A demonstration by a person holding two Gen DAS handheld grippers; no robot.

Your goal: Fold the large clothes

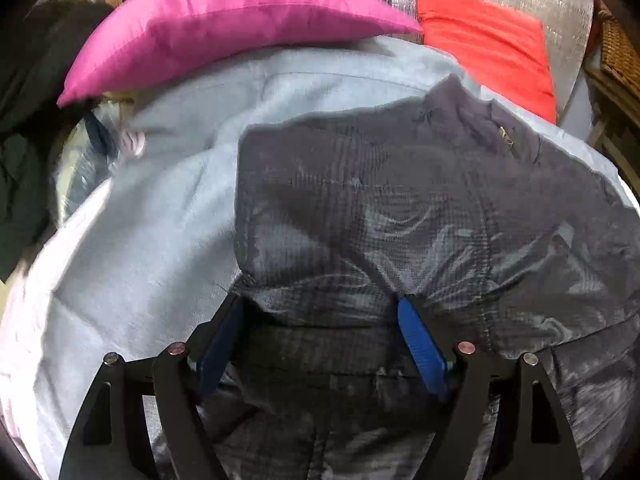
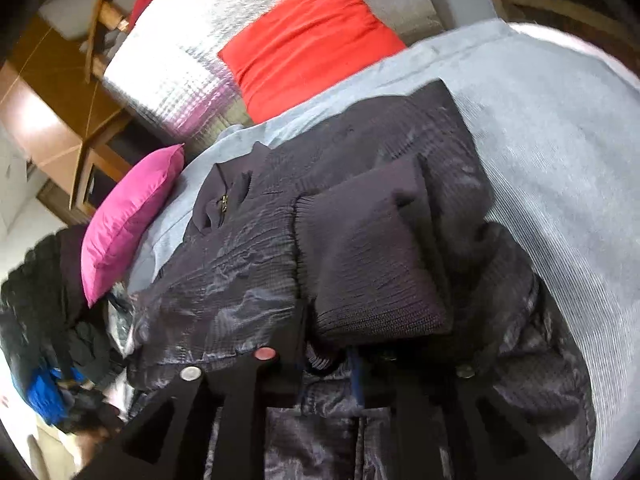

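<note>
Dark grey, shiny quilted fabric fills both views: a jacket (image 1: 420, 200) lies spread on a pale blue bed cover (image 1: 152, 220). Its long axis runs away from the cameras, with the collar and the small zip pull (image 1: 505, 133) at the far end, toward the pillows. In the right wrist view one sleeve is folded across the body, and its ribbed knit cuff (image 2: 376, 268) lies on top, pointing toward the near edge.

The left gripper (image 1: 320, 304) stands at the near hem of the jacket with its blue fingers (image 1: 420, 344) wide apart; jacket cloth lies between them, but the pads do not press on it. The right gripper (image 2: 328, 364) is low over the jacket just below the cuff. Its fingers are narrow apart, with a fold of cloth bunched in the gap; I cannot tell if they pinch it.

Behind the jacket a pink pillow (image 1: 224, 28) and a red pillow (image 1: 488, 44) lean on a silver quilted backrest (image 2: 176, 64). A heap of dark clothes (image 2: 48, 320) lies at the left side of the bed.
</note>
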